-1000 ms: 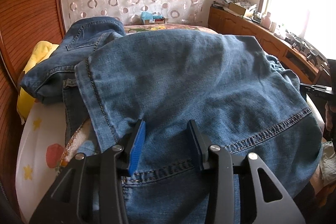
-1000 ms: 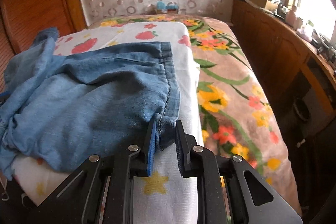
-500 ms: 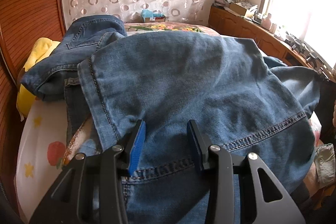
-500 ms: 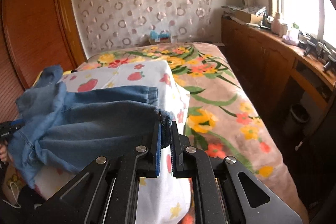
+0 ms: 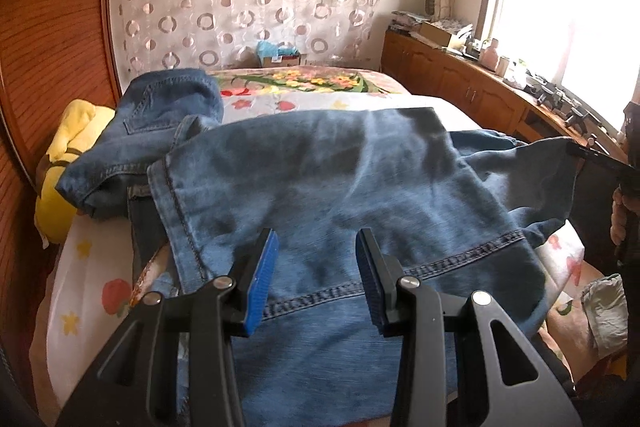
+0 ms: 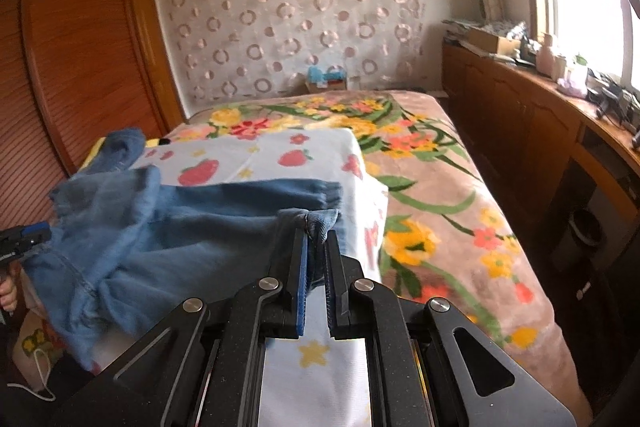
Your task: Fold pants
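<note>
Both views are taken low and close over the bed (image 5: 100,311), along the fingers, toward the curtained wall (image 6: 304,27); the jeans (image 5: 340,195) and strawberry sheet (image 6: 248,155) are shared.

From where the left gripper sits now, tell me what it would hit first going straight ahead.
The open left gripper would first meet the blue denim pants spread directly under and ahead of its fingers. Depth is unclear, but the fabric already fills the gap between them.
</note>
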Available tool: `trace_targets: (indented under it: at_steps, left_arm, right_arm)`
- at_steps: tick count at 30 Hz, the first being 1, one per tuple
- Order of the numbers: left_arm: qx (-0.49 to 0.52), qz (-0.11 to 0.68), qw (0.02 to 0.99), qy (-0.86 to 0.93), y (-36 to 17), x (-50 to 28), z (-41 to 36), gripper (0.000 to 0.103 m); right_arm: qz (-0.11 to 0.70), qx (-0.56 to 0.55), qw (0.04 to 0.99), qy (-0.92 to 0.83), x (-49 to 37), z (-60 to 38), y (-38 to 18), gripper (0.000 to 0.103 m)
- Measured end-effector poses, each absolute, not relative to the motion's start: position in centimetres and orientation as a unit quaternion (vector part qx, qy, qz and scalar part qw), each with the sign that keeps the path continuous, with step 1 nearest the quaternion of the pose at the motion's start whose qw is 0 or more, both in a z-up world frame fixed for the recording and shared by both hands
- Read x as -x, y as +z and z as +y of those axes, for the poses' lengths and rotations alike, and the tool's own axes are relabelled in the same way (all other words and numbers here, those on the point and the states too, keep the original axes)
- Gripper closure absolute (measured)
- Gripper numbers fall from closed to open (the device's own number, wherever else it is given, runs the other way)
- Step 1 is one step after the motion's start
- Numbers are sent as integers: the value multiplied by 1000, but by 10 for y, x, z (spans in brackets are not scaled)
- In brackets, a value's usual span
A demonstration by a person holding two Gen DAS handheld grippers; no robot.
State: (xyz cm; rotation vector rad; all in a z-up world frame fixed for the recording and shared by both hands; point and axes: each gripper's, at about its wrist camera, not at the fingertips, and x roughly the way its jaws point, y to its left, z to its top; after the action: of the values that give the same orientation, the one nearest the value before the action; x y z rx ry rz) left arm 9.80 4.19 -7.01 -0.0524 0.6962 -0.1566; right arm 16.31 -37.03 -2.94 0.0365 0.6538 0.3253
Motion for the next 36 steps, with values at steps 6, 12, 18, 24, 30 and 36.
trace_targets:
  at_steps: [6,12,18,24,30,36]
  left_arm:
    - [18,332,940,-80,-60,-92,38,64]
    - [14,327,942,-81,-54,-88,37,64]
    - [15,318,945,-81,-45,-82,40,64]
    - [20,305,949,-75,-34,-68,50,64]
    - [25,296,952,-66,-26,-54,65,64]
    - [30,296,952,-64,-29,-50,73,64]
  right_arm:
    - [294,-6,935,197,-155,-342,-3,98]
    - [258,8,936,241,-149,-306,33,98]
    - [218,31,929,297,-145,-255,72,98]
    - [190,72,908,366,-143,-174,103,99]
    - [196,72,868,450,-132,-97,111,97]
    - [221,92,865,441,-138,-70,86,57]
